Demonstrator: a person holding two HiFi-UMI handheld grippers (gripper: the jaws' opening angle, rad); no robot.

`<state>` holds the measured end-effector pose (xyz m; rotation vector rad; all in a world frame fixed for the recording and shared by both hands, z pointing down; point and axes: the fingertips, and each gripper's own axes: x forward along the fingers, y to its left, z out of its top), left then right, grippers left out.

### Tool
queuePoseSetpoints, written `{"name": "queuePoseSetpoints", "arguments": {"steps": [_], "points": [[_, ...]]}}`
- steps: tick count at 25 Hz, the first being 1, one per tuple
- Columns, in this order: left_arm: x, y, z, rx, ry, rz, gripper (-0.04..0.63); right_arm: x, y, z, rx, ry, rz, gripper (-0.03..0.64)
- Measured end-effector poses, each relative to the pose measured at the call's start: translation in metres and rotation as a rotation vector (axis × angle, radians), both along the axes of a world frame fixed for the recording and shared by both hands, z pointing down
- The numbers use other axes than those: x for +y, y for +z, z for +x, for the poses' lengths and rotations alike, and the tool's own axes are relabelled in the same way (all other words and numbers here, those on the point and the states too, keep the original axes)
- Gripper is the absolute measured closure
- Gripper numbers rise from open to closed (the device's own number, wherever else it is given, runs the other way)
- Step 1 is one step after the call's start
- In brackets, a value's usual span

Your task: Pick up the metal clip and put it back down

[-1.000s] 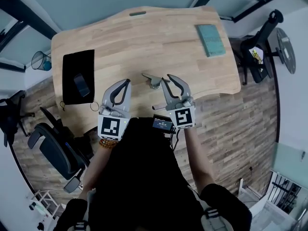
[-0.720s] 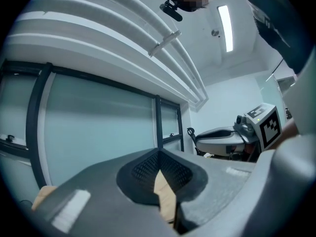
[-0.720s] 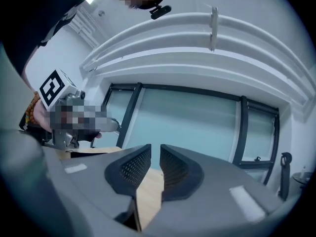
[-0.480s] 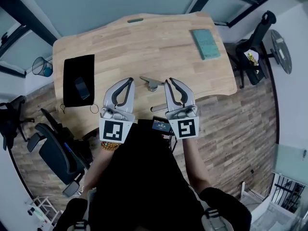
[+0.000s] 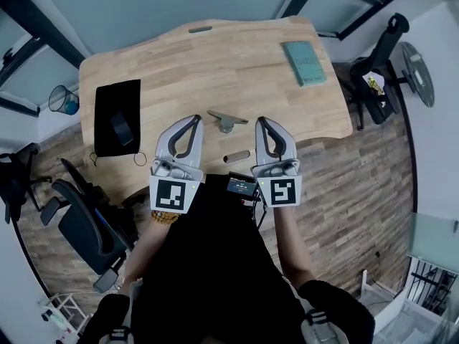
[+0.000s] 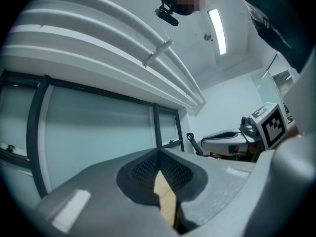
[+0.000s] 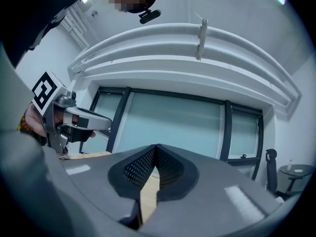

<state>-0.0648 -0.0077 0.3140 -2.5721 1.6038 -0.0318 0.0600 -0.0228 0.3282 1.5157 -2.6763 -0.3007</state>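
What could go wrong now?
The right tool has just closed on nothing, and the left tool is shut too. Coming down like that, either could knock the clip away instead of grabbing it. The small tube lies near the edge of the table; a bump might roll it off.

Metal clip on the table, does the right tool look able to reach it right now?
Probably yes. The metal clip lies on the table just ahead of the right tool, nothing between. Its jaws have just closed empty, so they must reopen first.
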Motion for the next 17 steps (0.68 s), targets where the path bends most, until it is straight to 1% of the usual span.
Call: {"name": "queuePoseSetpoints", "arguments": {"steps": [3,8,12,17], "points": [[0.002,0.0,0.003,-0.007,0.006,0.0,0.595,0.002,-0.002,0.002,-0.004,-0.002,0.001,0.597],[0.005,0.001,0.008,0.005,0.004,-0.004,0.595,0.003,-0.002,0.005,0.0,-0.007,0.002,0.597],[0.009,0.002,0.013,0.002,-0.001,-0.004,0.595,0.004,0.004,0.014,0.014,0.015,-0.027,0.597],[0.012,0.008,0.01,0.005,-0.017,-0.018,0.595,0.006,0.007,0.015,0.014,0.01,-0.028,0.597]]}}
